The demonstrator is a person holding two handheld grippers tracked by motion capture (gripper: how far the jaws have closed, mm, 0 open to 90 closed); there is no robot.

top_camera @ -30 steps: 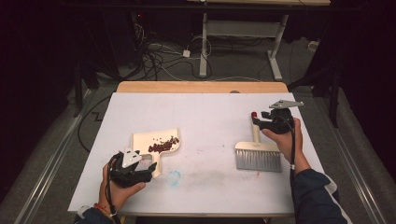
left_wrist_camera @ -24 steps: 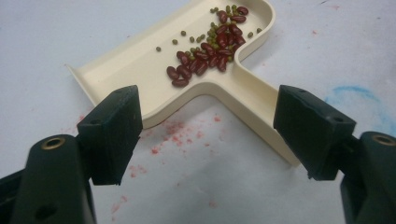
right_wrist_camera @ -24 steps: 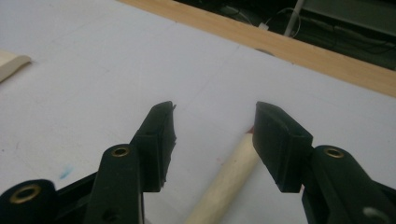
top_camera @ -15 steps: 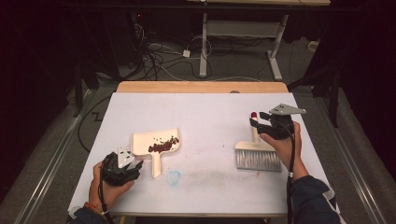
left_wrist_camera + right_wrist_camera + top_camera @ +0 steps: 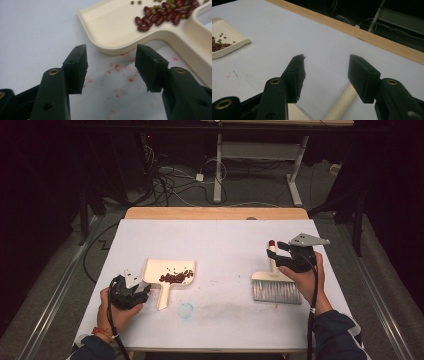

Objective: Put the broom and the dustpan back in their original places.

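The dustpan (image 5: 170,274) lies where it lay a second ago, on the left half of the white counter (image 5: 220,245), and the hand brush (image 5: 274,282) keeps its place on the right half. What has changed is the claws. The left claw (image 5: 134,281), which a second ago sat at the dustpan's handle, has drawn back toward the near-left edge and now hangs just off the pan's near-left corner, apart from it. The right claw (image 5: 278,255) has shifted little and sits above the upper part of the brush handle.

The dustpan's long axis runs from far to near: its open tray is the far end and its short handle points toward the person. Red beans (image 5: 160,15) with a few small green ones lie heaped in the right part of the tray.

In the left gripper view the left claw (image 5: 111,66) is spread wide and holds nothing, the pan's rounded corner just beyond its tips, over red specks on the counter. In the right gripper view the right claw (image 5: 327,75) is likewise released, the pale wooden brush handle (image 5: 340,103) passing beneath the gap without touching either jaw.

The brush's handle points away from the dustpan's near end toward the far edge, red tip farthest, grey bristles toward the person.
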